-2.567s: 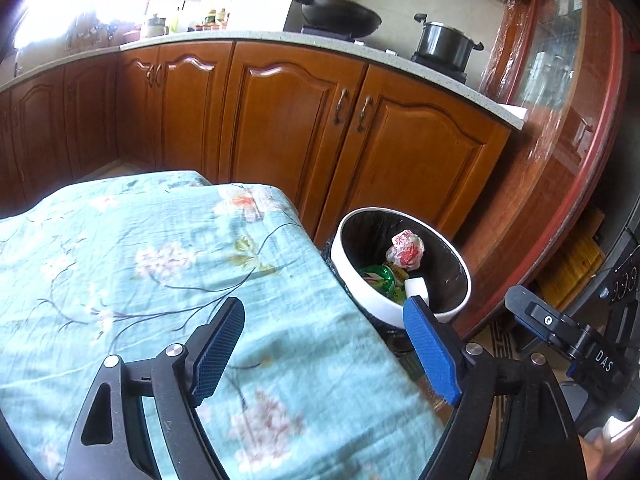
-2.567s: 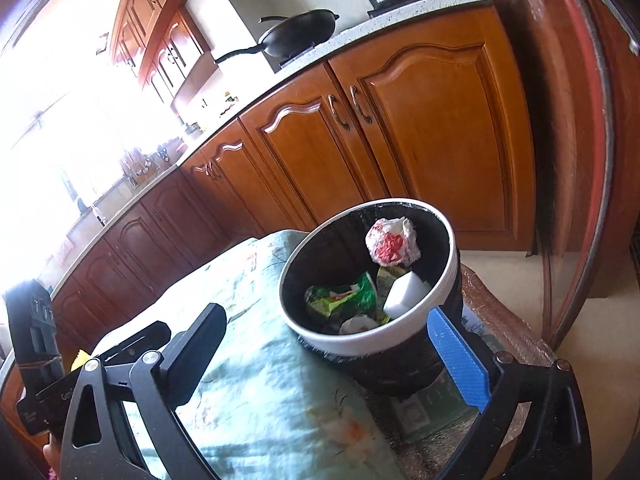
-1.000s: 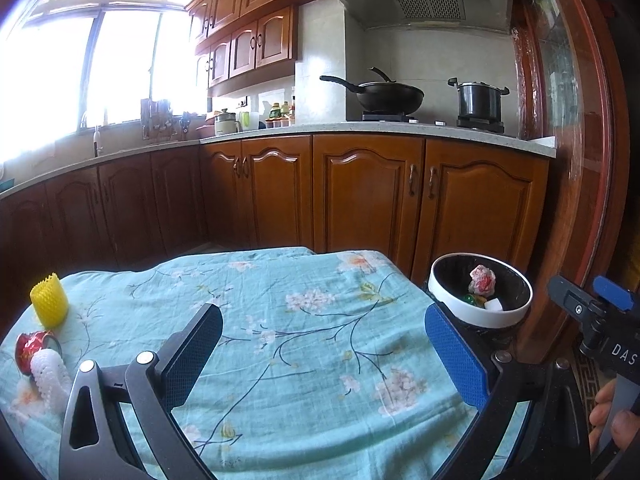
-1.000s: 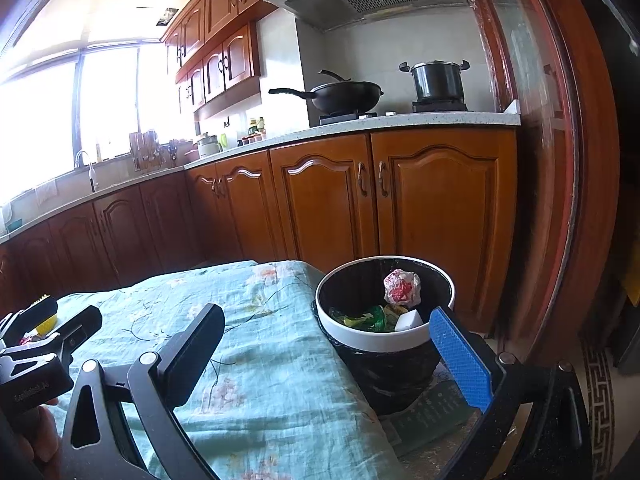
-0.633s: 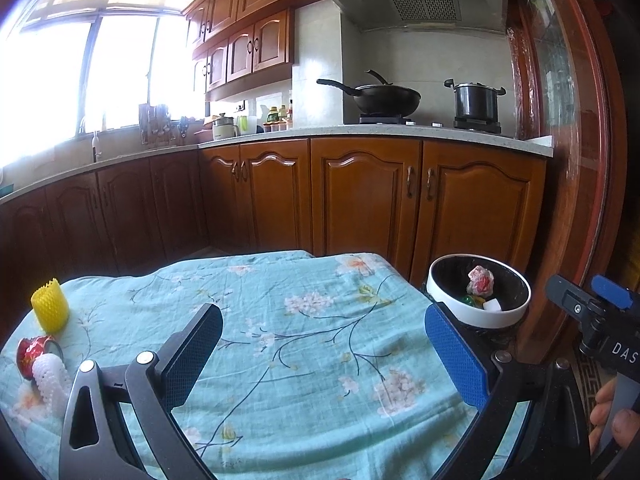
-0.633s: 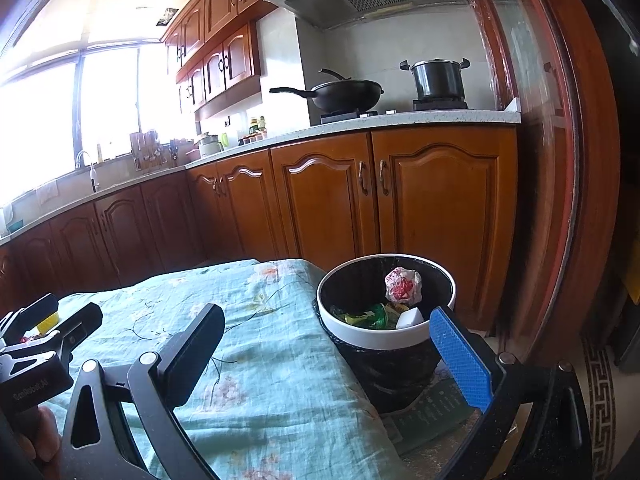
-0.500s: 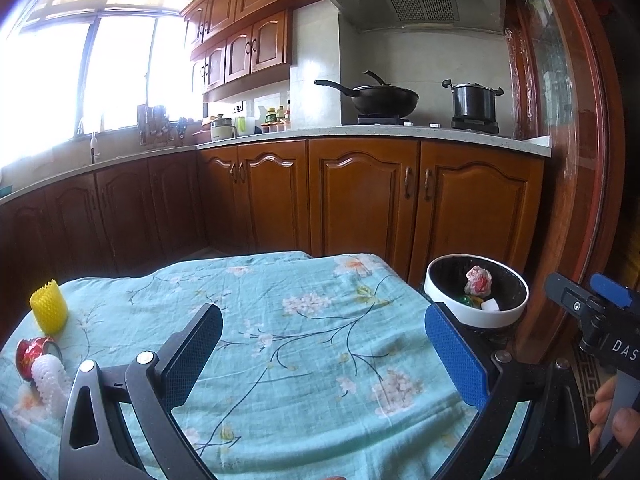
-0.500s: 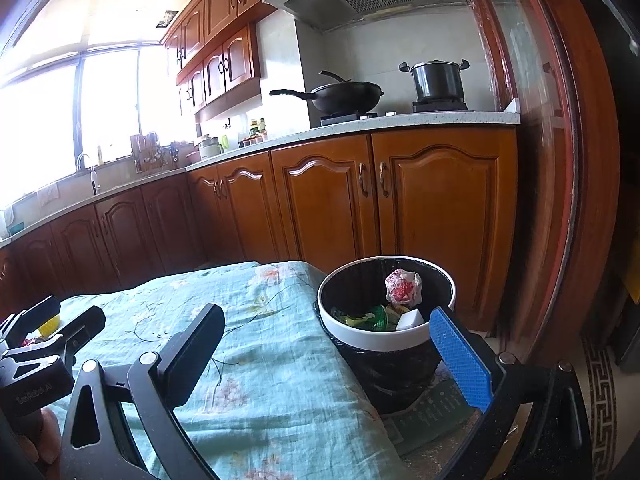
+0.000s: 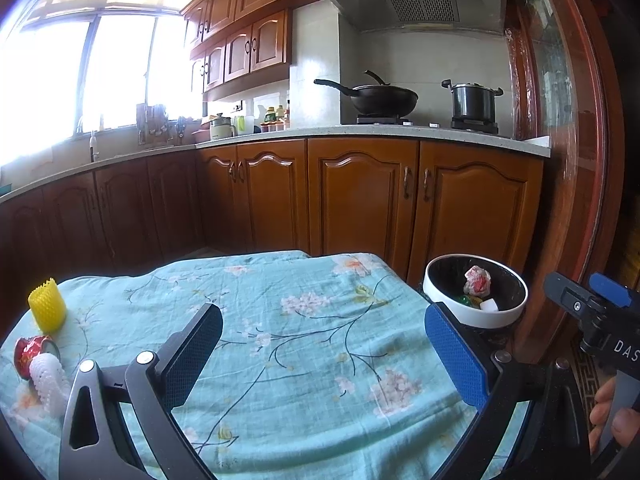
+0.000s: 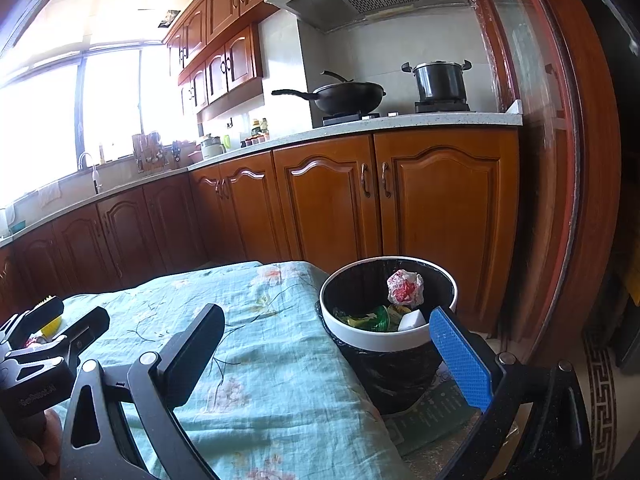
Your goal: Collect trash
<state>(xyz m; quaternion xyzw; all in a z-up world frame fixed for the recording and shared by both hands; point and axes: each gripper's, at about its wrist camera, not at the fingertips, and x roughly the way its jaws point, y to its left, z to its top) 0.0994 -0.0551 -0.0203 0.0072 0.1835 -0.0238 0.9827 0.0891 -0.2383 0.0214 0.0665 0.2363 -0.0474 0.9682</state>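
While several scraps already lie inside the white-rimmed trash bin (image 10: 387, 342) beside the table, namely a crumpled red-and-white wrapper (image 10: 404, 287), a green packet (image 10: 370, 318) and a white block (image 10: 412, 319), the collecting looks only partly done. On the far left of the floral tablecloth (image 9: 304, 344) three pieces remain: a yellow foam net sleeve (image 9: 47, 310), a red crumpled can (image 9: 30, 354) and a white foam net (image 9: 50, 382), the last two touching. Both the left gripper (image 9: 320, 356) and the right gripper (image 10: 332, 356) hang wide open above the cloth with nothing between their fingers. By my judgement, those three pieces on the left are what is left to carry to the bin.
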